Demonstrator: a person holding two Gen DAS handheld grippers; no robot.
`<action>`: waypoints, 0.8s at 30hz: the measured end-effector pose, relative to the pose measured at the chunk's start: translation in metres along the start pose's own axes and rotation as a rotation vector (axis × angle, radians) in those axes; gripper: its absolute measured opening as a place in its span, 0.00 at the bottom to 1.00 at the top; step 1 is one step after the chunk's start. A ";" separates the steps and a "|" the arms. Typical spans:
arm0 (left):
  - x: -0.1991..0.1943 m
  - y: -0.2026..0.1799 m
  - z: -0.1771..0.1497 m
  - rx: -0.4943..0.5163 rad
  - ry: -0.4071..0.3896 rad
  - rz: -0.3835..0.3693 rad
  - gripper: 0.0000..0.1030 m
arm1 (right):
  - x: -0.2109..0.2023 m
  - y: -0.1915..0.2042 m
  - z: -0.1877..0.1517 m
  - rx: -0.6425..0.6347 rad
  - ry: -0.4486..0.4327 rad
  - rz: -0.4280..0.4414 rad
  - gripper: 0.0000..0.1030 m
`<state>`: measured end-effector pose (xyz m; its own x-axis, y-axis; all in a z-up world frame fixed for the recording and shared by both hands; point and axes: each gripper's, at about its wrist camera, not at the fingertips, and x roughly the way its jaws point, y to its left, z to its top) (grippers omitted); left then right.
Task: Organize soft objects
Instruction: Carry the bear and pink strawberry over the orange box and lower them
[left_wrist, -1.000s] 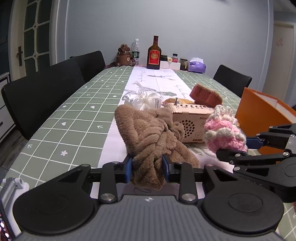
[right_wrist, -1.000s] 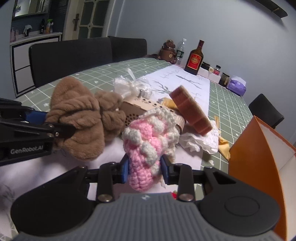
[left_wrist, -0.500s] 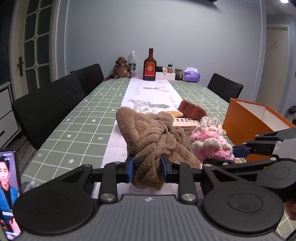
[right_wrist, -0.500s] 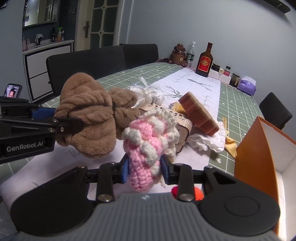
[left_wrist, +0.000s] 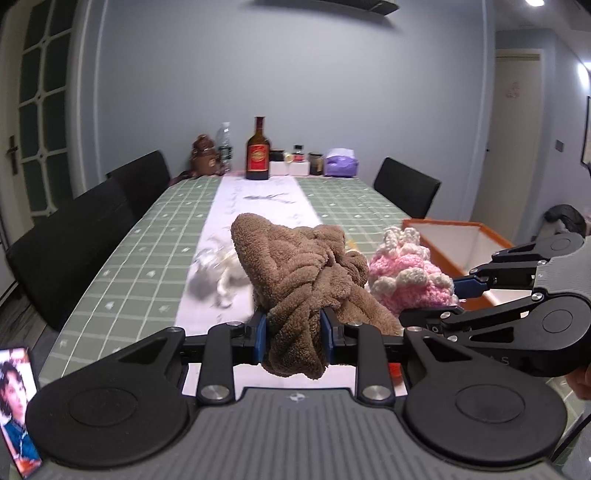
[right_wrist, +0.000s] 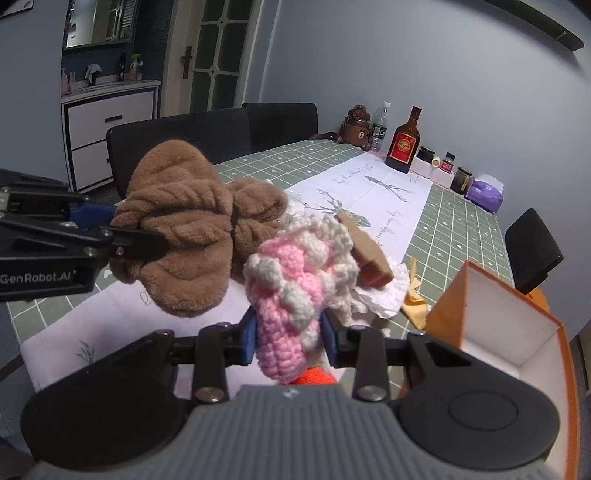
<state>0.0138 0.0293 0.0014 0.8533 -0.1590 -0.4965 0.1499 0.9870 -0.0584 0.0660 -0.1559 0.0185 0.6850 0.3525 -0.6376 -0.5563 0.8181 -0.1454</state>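
Observation:
My left gripper (left_wrist: 293, 334) is shut on a brown fluffy knotted cloth (left_wrist: 295, 266) and holds it up above the table; the cloth also shows in the right wrist view (right_wrist: 192, 229). My right gripper (right_wrist: 290, 338) is shut on a pink and white crocheted piece (right_wrist: 295, 280), held in the air just right of the brown cloth; it also shows in the left wrist view (left_wrist: 410, 273). An open orange box with a white inside (right_wrist: 517, 317) stands at the right, below and beside the right gripper.
On the table lie a clear plastic bag with a white ribbon (left_wrist: 218, 269), a brown sponge (right_wrist: 365, 251), crumpled white paper (right_wrist: 380, 295) and a yellow scrap (right_wrist: 415, 299). A bottle (left_wrist: 257, 155), jars and a tissue pack stand at the far end. Black chairs line both sides. A phone (left_wrist: 16, 402) sits at the lower left.
Both grippers have risen well above the table with their soft items still gripped. The wooden box and sponge have dropped out of sight behind the held items.

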 end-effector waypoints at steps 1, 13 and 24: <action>0.000 -0.004 0.005 0.002 0.003 -0.016 0.32 | -0.004 -0.004 0.002 -0.004 0.007 0.001 0.34; 0.014 -0.063 0.083 0.059 -0.012 -0.139 0.32 | -0.049 -0.093 0.023 0.001 0.105 -0.041 0.34; 0.091 -0.149 0.106 0.107 0.148 -0.201 0.32 | -0.039 -0.189 -0.002 0.007 0.350 -0.107 0.34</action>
<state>0.1217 -0.1343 0.0566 0.7198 -0.3383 -0.6062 0.3675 0.9265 -0.0806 0.1430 -0.3255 0.0694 0.5360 0.0882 -0.8396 -0.4859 0.8455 -0.2213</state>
